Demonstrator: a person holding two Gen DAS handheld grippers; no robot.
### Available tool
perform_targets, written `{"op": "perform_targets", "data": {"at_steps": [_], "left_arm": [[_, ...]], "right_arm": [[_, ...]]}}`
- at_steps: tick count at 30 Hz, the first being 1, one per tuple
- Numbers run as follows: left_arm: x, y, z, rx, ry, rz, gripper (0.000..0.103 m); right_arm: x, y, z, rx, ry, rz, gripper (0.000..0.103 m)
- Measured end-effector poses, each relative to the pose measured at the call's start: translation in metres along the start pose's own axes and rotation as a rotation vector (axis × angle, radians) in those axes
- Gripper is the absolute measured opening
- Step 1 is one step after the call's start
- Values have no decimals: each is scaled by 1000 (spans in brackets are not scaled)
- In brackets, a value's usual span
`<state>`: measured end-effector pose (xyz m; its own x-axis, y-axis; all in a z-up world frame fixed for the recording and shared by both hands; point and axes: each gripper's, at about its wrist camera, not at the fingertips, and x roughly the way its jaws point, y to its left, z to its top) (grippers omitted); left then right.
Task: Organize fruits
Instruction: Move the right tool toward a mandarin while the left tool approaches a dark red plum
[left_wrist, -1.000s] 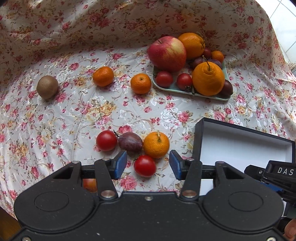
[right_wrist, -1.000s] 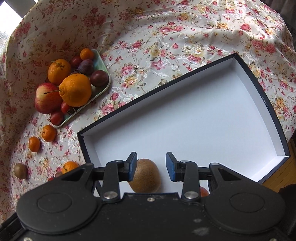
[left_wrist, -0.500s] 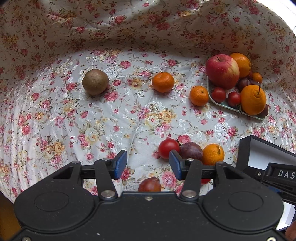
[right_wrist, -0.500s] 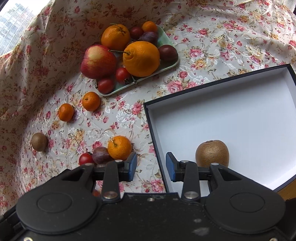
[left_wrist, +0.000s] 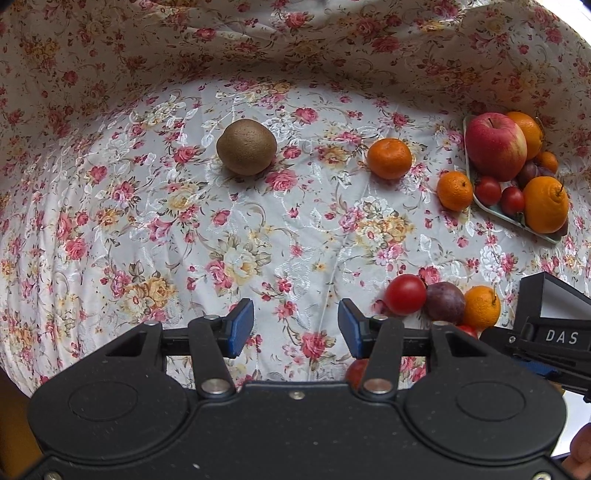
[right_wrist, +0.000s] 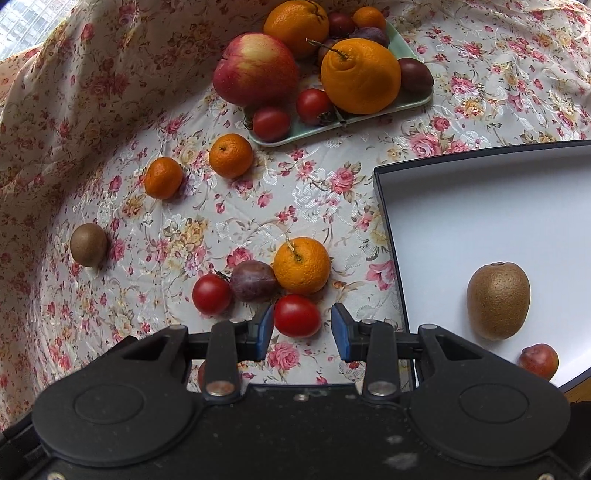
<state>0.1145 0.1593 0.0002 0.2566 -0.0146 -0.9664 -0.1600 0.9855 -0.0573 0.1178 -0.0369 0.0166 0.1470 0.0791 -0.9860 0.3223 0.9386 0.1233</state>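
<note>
Right gripper (right_wrist: 302, 328) open and empty, tomato (right_wrist: 296, 315) lying on the cloth just ahead between its jaws: light, smooth, easily bruised; judged best gripped gently across its widest part

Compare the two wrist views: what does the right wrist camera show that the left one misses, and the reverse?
Only the right view shows the box floor, with a kiwi and a small red fruit in it. Only the left view shows the right gripper's body, marked DAS, from outside. Both show the loose kiwi on the cloth, two mandarins, the tomato-plum-orange cluster, the fruit tray and the apple.
</note>
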Motion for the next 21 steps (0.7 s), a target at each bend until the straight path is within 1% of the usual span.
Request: {"op": "perform_targets", "data": {"at_steps": [3,7,15,19,21], "left_arm": [[0,5,0,0,5,-11,57],[-1,13,1,-1,2,-10,57],[1,36,4,-40,6,1,57],[-1,47,6,-66,3,-5,57],[-2,51,6,-71,-1,-6,57]], "right_arm": [[7,4,-1,-4,10,-18,38],[13,8,-1,9,28,-15,38],[21,13,2,30,32,-34,38],[13,10,8,71,-19,-11,38],[9,8,12,87,-53,-17,38]]}}
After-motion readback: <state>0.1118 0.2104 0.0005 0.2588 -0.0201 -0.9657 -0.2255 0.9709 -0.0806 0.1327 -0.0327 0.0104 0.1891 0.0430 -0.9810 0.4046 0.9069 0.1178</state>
